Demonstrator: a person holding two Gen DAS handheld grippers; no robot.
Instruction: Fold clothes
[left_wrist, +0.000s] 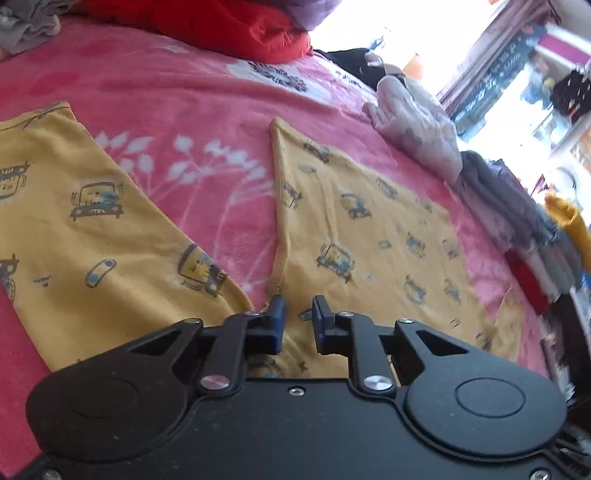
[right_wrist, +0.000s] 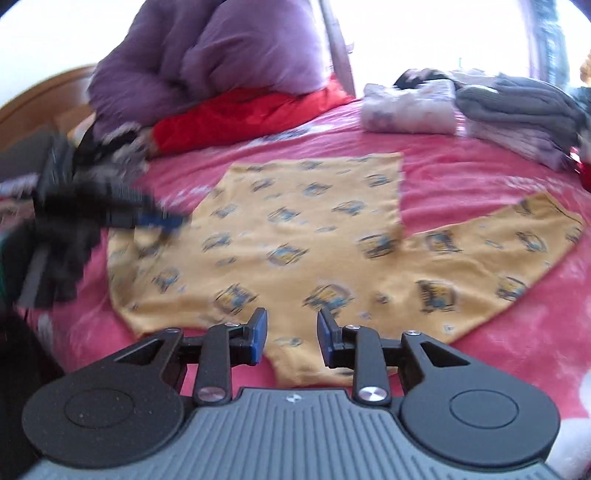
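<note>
Oddly blurred left hand-held gripper (right_wrist: 162, 221)

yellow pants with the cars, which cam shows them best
The right wrist view: the yellow pants lie spread flat on the pink blanket, with waist and both legs in frame. The left wrist view, from low near the crotch, shows only the two legs diverging, partly cut off by the left claw.
</note>
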